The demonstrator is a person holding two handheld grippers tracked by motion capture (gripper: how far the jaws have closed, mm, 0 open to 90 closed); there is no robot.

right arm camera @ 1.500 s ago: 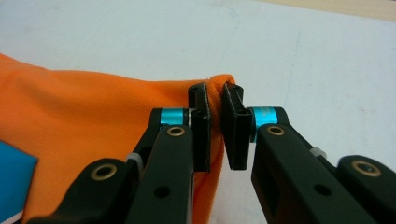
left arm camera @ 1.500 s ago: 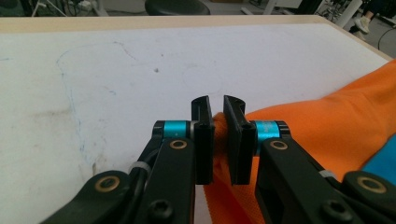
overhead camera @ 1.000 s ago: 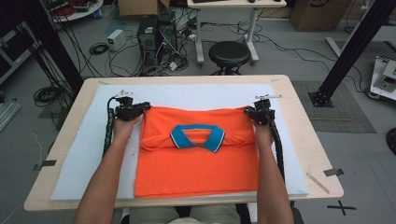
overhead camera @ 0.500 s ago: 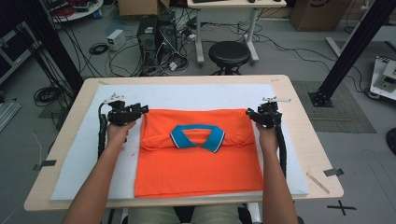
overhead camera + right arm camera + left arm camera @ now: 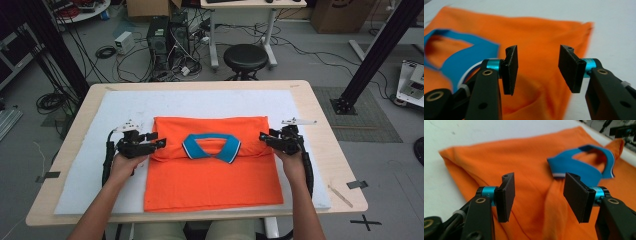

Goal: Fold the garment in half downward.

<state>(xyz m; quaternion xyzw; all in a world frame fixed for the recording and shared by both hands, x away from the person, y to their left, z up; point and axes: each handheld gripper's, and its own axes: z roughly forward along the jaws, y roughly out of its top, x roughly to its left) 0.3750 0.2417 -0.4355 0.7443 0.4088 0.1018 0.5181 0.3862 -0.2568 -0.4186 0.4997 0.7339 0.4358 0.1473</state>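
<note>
An orange polo shirt (image 5: 212, 165) with a blue collar (image 5: 211, 147) lies folded on a white mat (image 5: 95, 150) that covers most of the wooden tabletop (image 5: 330, 145). The shirt sits in the middle of the mat, collar facing up, with its top part folded over so that a thicker band runs across from side to side at collar height.

The left gripper (image 5: 161, 143) is at the shirt's left edge, level with that folded band, its tips just at the edge of the cloth. Its fingers (image 5: 506, 196) have just been opening and stand well apart with nothing between them; in the left gripper view the orange cloth and the collar (image 5: 579, 166) lie beyond them, untouched.

The right gripper (image 5: 263, 138) is at the shirt's right edge, at about the same height. Its fingers (image 5: 510, 71) are also spread apart and hold nothing; in the right gripper view the shirt (image 5: 536, 40) lies beyond the gap, with the collar (image 5: 466, 53) off to the left.

Both forearms come in from the near edge of the tabletop. On the floor behind it stand a black stool (image 5: 245, 57) and a computer tower (image 5: 159, 37) among loose cables.
</note>
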